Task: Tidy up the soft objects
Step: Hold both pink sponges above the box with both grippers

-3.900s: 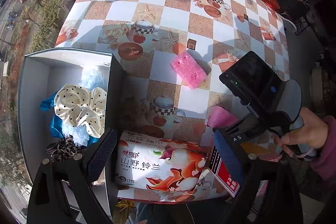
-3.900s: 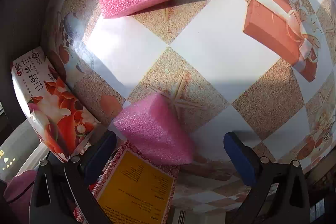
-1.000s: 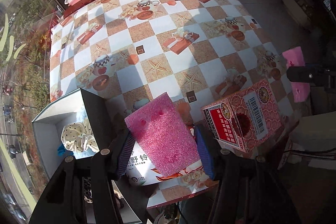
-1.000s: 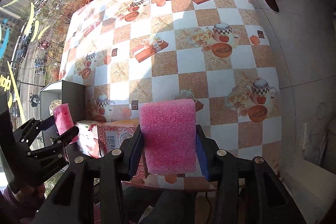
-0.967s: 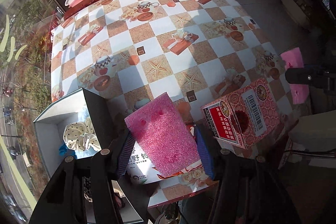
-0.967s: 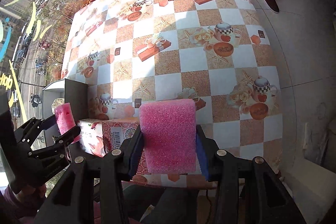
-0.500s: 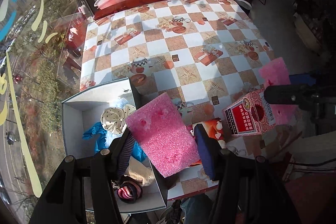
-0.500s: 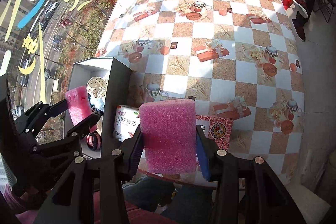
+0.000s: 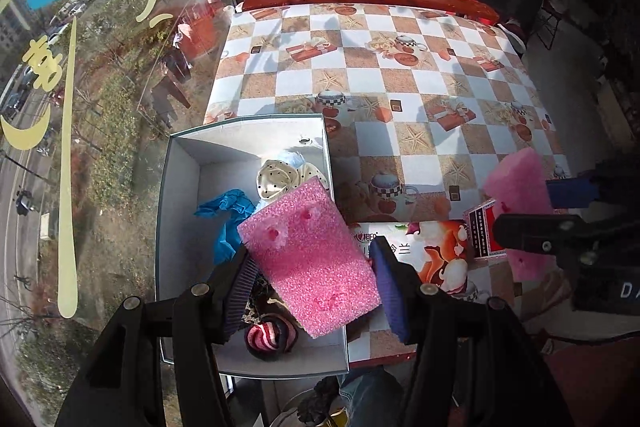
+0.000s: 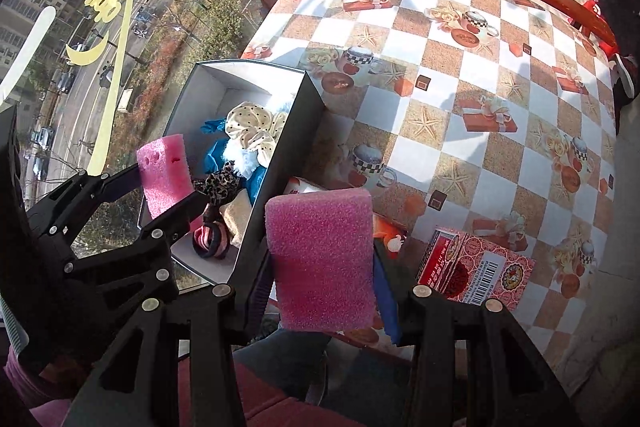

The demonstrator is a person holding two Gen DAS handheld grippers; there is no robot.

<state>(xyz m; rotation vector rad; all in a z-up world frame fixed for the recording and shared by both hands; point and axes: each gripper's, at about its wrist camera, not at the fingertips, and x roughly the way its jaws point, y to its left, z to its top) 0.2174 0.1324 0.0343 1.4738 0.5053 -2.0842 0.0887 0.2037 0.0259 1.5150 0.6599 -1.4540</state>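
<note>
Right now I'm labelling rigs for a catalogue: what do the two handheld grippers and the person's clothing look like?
Both the left gripper and the right gripper are black frames of angular bars joined by silver round screws, each ending in two fingers with ribbed blue pads. The right one carries white letters on its body. A sleeve in dark pink shows behind the left gripper.

1. The tissue pack (image 9: 416,247) carries Chinese print; the characters "铃兰" read beside the left gripper's pad, and a small logo stands before them.
2. The red patterned box (image 10: 476,267) bears a white barcode label, its digits too small to read.
3. The right gripper's body (image 9: 608,291) shows the letters "DA".
</note>
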